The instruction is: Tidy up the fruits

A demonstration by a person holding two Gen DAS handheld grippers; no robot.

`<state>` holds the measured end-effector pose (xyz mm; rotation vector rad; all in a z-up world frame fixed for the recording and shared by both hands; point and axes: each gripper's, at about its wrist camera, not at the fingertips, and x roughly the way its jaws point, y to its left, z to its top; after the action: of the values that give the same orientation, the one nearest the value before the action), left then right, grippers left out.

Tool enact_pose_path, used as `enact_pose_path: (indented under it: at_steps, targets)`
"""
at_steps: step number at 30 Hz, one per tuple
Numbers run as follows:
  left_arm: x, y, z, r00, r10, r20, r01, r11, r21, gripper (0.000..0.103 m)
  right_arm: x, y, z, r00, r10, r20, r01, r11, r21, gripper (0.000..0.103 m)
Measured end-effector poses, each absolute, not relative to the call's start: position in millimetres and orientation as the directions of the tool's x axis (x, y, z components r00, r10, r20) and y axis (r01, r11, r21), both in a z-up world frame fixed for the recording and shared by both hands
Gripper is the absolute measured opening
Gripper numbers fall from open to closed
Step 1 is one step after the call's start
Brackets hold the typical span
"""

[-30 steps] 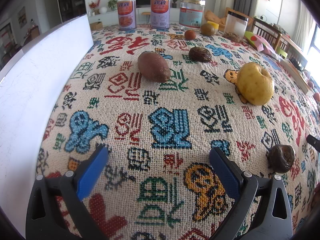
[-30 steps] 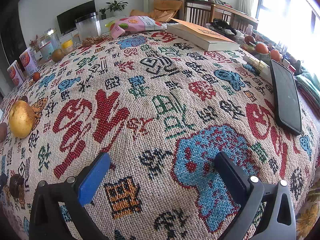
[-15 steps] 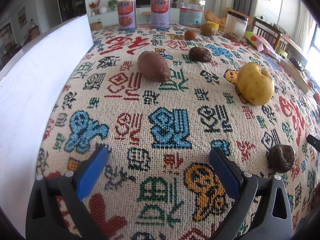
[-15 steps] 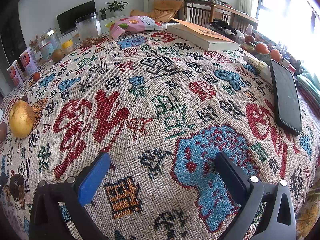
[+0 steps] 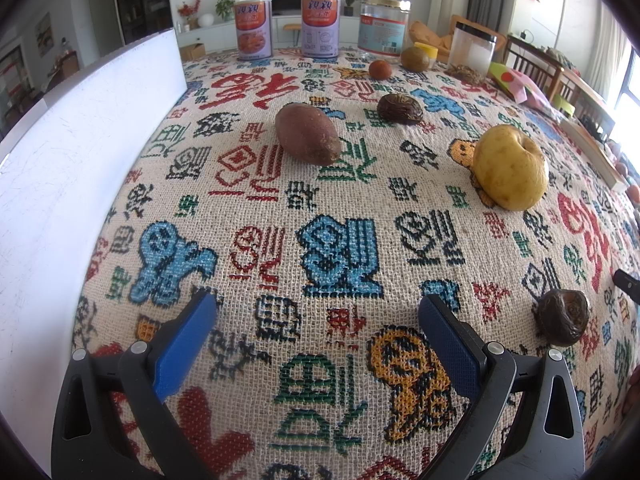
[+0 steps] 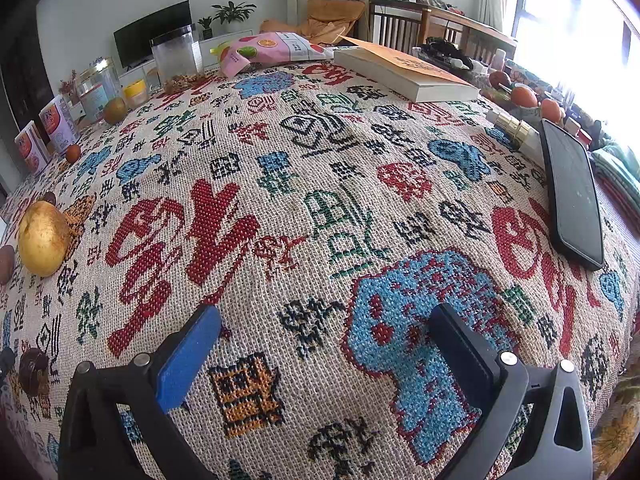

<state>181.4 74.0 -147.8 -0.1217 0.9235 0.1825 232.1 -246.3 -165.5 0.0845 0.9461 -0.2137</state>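
On the patterned tablecloth [image 5: 340,216] lie a yellow pear-like fruit [image 5: 510,168], a brown sweet potato [image 5: 306,134], a dark wrinkled fruit [image 5: 399,109] behind them and another dark wrinkled fruit [image 5: 564,316] close to the right. A small orange-brown fruit [image 5: 380,69] and a green-brown round fruit [image 5: 414,57] sit at the far edge. My left gripper [image 5: 316,320] hovers open over bare cloth, well short of the fruits. In the right wrist view the yellow fruit [image 6: 43,238] and a dark fruit [image 6: 34,370] lie far left; my right gripper [image 6: 324,328] is open and empty.
A white board [image 5: 68,168] runs along the left side. Two cans [image 5: 253,27], a clear jar [image 5: 384,24] and a plastic canister [image 5: 472,49] stand at the back. A book [image 6: 404,69], a snack bag [image 6: 272,49], a black phone [image 6: 572,192] and oranges [image 6: 524,96] occupy the right side.
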Motion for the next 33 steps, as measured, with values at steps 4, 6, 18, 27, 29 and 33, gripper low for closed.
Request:
enact_pose_path:
  at_steps: [4, 6, 18, 27, 29, 33]
  targets:
    - [179.3, 77.9, -146.0, 0.604, 0.074, -0.794, -0.205, 0.977, -0.065, 0.101, 232.1, -246.3, -165.6, 0.566, -0.145, -0.812, 0.218, 0.976, -0.022, 0.103]
    - [178.1, 80.0, -145.1, 0.612, 0.057, -0.789, -0.202, 0.975, -0.087, 0.101, 232.1, -246.3, -165.6, 0.566, -0.145, -0.812, 0.218, 0.976, -0.022, 0.103]
    - [249.7, 119.9, -117.5, 0.613, -0.010, -0.790, -0.201, 0.965, -0.168, 0.100, 232.1, -246.4, -165.5, 0.566, -0.144, -0.812, 0.218, 0.976, -0.021, 0.103]
    - [310.7, 135.5, -133.9, 0.449, -0.033, -0.893, -0.269, 0.948, -0.171, 0.065, 232.2, -246.4, -165.4, 0.566, -0.144, -0.812, 0.218, 0.976, -0.022, 0.103]
    - [308.9, 132.3, -133.7, 0.468, -0.079, -0.880, -0.210, 0.957, -0.198, 0.043, 232.1, -246.5, -165.4, 0.566, -0.144, -0.812, 0.218, 0.976, -0.021, 0.103]
    - [285.3, 130.0, -128.9, 0.477, -0.067, -0.876, -0.173, 0.970, -0.168, 0.042, 232.1, -246.5, -165.4, 0.566, -0.144, -0.812, 0.218, 0.976, -0.022, 0.103]
